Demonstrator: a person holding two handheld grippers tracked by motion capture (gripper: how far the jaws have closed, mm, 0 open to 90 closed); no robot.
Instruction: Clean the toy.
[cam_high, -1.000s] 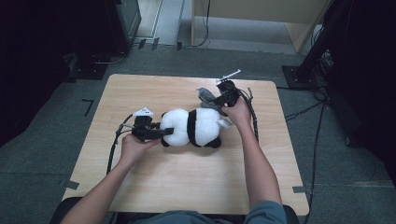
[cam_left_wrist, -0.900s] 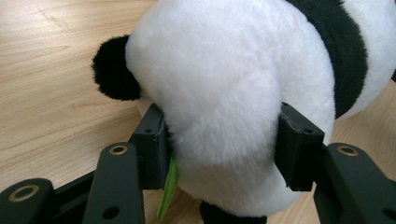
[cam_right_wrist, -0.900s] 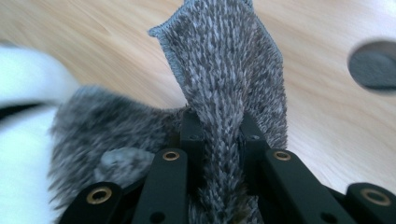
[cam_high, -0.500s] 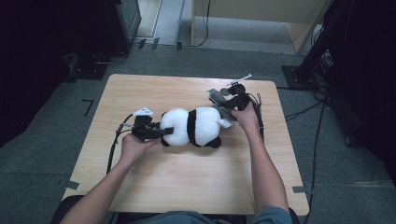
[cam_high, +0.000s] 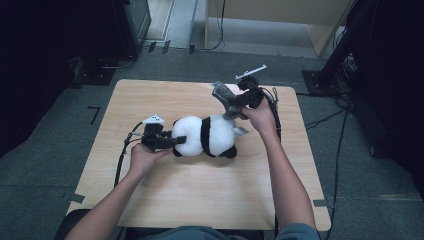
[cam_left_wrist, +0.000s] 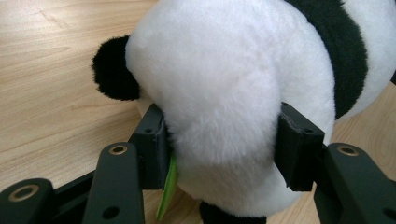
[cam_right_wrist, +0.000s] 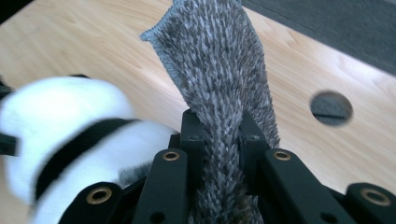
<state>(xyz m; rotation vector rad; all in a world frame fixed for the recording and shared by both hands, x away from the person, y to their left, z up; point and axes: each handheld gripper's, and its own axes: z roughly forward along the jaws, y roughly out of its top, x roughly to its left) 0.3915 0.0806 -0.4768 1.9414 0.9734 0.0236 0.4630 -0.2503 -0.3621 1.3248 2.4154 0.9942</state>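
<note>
A black-and-white panda plush (cam_high: 205, 135) lies on its side in the middle of the wooden table (cam_high: 200, 200). My left gripper (cam_high: 172, 142) comes in from the left and is shut on the plush's white rounded end (cam_left_wrist: 233, 84), its pads (cam_left_wrist: 156, 144) sinking into the fur on both sides. A green tag (cam_left_wrist: 169, 186) pokes out by the left pad. My right gripper (cam_high: 232, 101) is raised above the plush's far right side, shut on a fuzzy grey cloth (cam_right_wrist: 219, 70). The cloth (cam_high: 222, 92) sticks up past the jaws (cam_right_wrist: 222, 140) and trails down toward the plush.
A round hole (cam_right_wrist: 330, 108) is cut in the tabletop near the far right corner. Cables (cam_high: 122, 160) trail from both grippers across the table. Dark equipment (cam_high: 130, 25) and a wooden cabinet (cam_high: 280, 20) stand on the grey floor beyond the table.
My right gripper has risen and shifted toward the far edge with the grey cloth in it, lifting the cloth off the plush. The left gripper and the plush have stayed put.
</note>
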